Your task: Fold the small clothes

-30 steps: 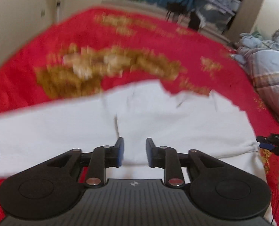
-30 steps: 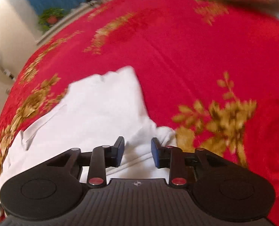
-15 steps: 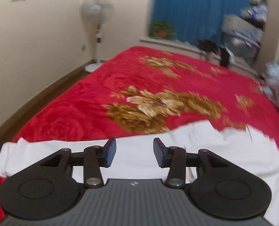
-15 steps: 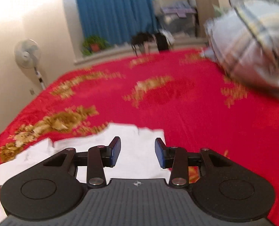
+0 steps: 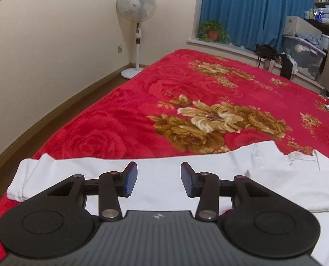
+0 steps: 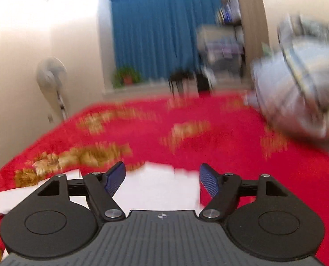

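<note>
1. My left hand-held gripper [image 5: 158,178] hangs above the near edge of the bed, its blue-padded jaws set moderately apart with nothing between them.
2. Below and ahead of it lies the white cotton garment [image 5: 164,177], spread flat across the near end of the red plush blanket with gold flowers [image 5: 124,119].
3. The garment runs from the bed's left edge, where one end is bunched, across to the right, where a collar-like fold shows at its far edge.
4. My right hand-held gripper [image 6: 162,180] is over the right part of the same white garment [image 6: 160,188]; its jaws are opening and already stand wide, and no cloth is caught between them.
5. The right view is blurred, so fine detail of the cloth there is hard to read.
6. On the far right of the bed sits a pale blue plaid bundle of bedding [image 6: 302,84], well apart from the garment.
7. Beyond the bed's far left corner a white pedestal fan [image 5: 136,33] stands on the floor by the cream wall.
8. A potted green plant [image 5: 212,32] sits on the windowsill in front of the blue curtain [image 5: 253,11].
</note>
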The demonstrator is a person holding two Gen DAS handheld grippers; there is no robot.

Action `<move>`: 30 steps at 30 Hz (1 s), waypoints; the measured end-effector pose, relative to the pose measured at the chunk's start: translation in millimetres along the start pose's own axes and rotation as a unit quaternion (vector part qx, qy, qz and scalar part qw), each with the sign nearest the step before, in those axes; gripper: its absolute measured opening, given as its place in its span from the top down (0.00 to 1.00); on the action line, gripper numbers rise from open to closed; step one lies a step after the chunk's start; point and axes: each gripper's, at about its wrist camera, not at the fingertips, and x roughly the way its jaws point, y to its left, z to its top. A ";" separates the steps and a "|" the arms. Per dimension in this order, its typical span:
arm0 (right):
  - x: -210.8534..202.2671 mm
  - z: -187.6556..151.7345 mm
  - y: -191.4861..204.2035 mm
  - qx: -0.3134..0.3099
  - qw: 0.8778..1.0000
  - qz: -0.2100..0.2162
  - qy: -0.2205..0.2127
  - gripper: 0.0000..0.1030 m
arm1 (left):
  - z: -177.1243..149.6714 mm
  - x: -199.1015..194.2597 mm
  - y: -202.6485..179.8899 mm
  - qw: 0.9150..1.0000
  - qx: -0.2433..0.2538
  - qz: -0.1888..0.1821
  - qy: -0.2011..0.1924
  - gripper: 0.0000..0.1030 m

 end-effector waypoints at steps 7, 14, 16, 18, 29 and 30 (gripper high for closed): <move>34.7 -6.1 -9.1 0.006 0.999 -0.028 0.044 0.27 | -4.4 13.3 30.5 0.998 -0.047 0.011 0.034 0.53; 51.6 -15.9 -8.0 0.021 0.997 -0.027 0.066 0.27 | -6.5 31.0 63.0 0.992 -0.097 0.036 0.067 0.53; 53.7 -17.0 -5.7 0.016 0.997 -0.026 0.068 0.27 | -6.2 34.3 69.2 0.991 -0.111 0.037 0.072 0.53; 55.9 -18.2 -4.1 0.012 0.997 -0.025 0.071 0.27 | -7.1 37.9 74.4 0.988 -0.125 0.037 0.080 0.53; 57.3 -19.5 -1.4 0.008 0.997 -0.025 0.078 0.27 | -13.8 50.4 96.0 0.975 -0.181 0.042 0.120 0.49; 57.3 -19.8 -1.0 0.009 0.996 -0.026 0.079 0.27 | -15.2 52.4 101.5 0.972 -0.194 0.041 0.125 0.48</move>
